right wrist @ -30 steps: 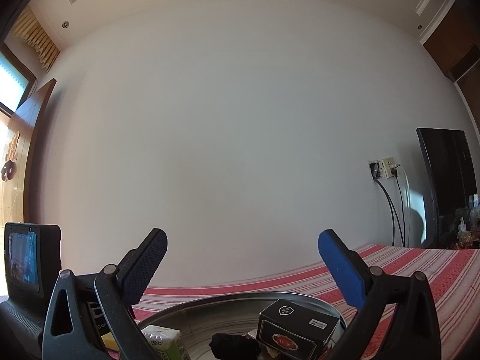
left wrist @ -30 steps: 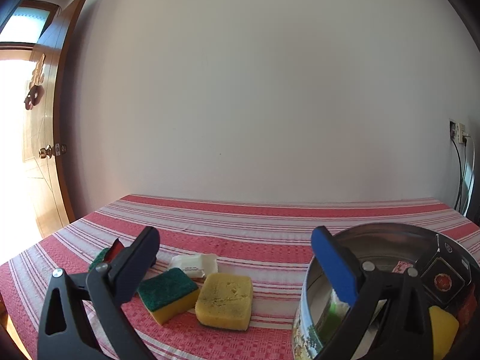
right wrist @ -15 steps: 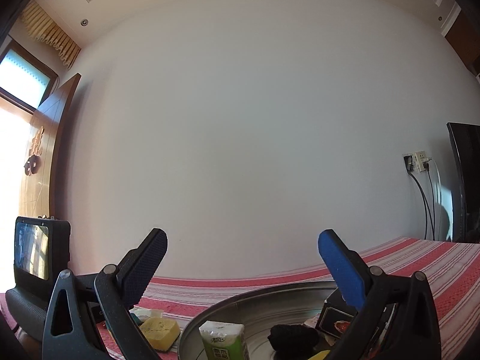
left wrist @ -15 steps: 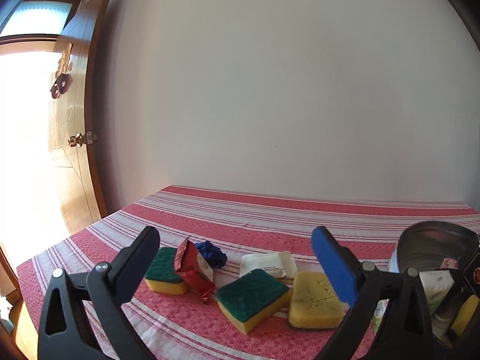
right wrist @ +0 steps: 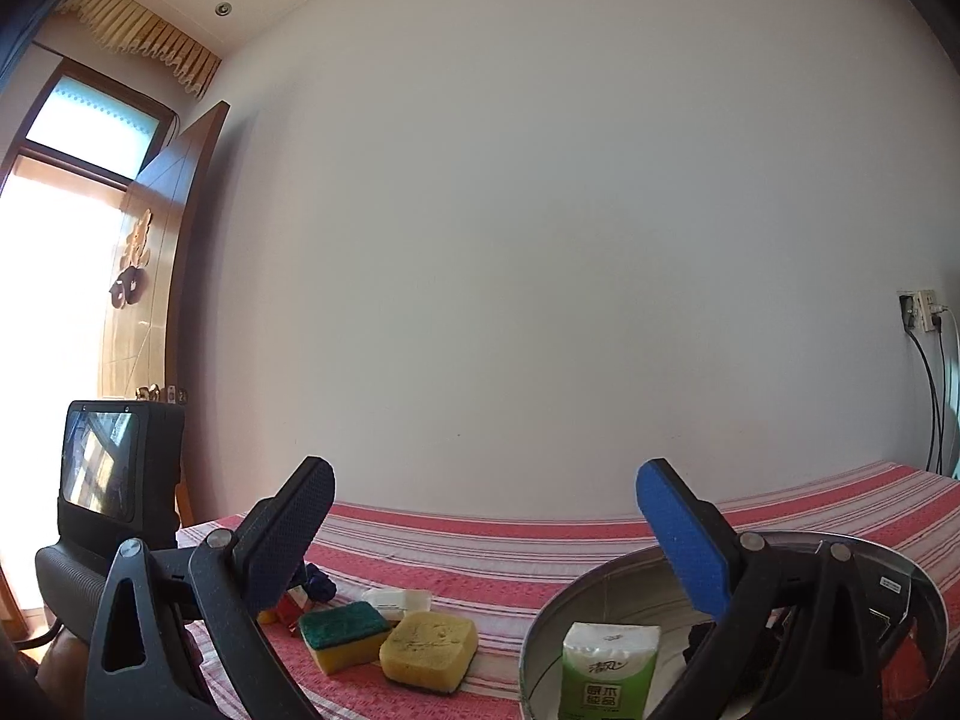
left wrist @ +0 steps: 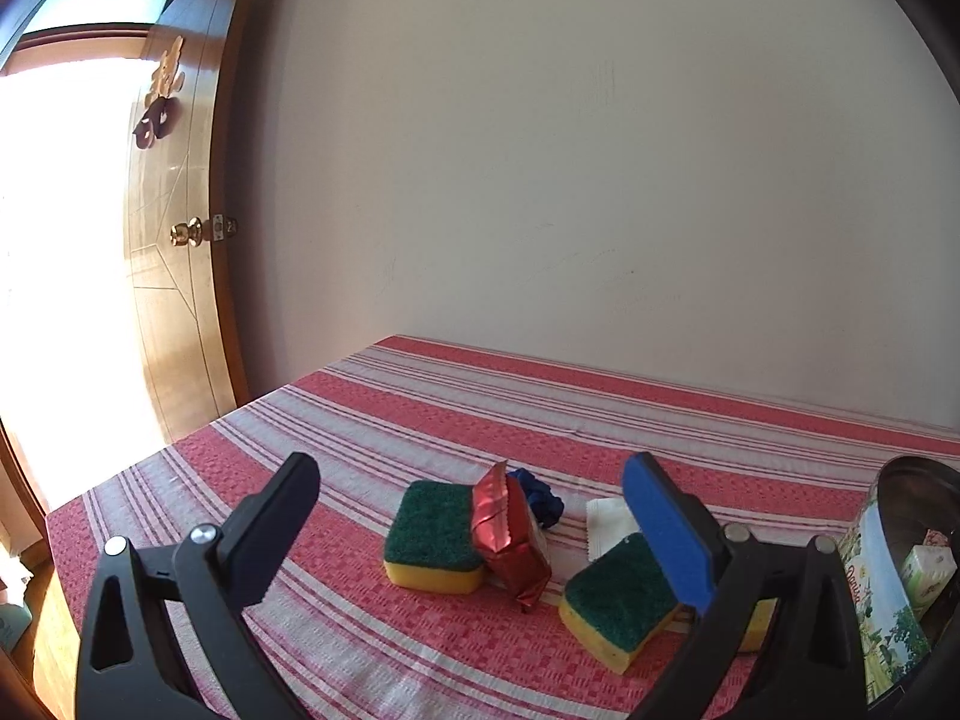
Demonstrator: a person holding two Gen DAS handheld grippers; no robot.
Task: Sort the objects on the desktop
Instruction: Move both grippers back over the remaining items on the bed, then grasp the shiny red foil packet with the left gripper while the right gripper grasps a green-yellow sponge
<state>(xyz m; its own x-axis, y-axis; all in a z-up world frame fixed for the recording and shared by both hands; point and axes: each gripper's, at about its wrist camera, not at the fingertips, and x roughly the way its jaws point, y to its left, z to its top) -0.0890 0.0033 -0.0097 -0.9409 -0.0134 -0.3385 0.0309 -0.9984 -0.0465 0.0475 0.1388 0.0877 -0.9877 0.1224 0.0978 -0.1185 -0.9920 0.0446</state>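
My left gripper (left wrist: 470, 471) is open and empty, hovering over the striped cloth just short of a small cluster. Between its fingers lie a green-topped yellow sponge (left wrist: 432, 531), a red foil packet (left wrist: 510, 543) and a blue crumpled item (left wrist: 543, 501). A white packet (left wrist: 605, 525) and a second green sponge (left wrist: 621, 600) sit partly behind the blue right finger (left wrist: 669, 531). My right gripper (right wrist: 486, 474) is open and empty above the round metal tin (right wrist: 600, 576), which holds a green tissue pack (right wrist: 609, 672). A plain yellow sponge (right wrist: 429, 648) lies left of the tin.
The tin (left wrist: 888, 576) stands at the far right of the left wrist view. The left gripper's body with its small screen (right wrist: 102, 471) fills the lower left of the right wrist view. A wooden door (left wrist: 180, 276) stands left of the table, a white wall behind.
Both views have swung left. The tin slid from under the left gripper to the right edge, and the sponges and red packet came between its fingers. Both grippers stayed open.
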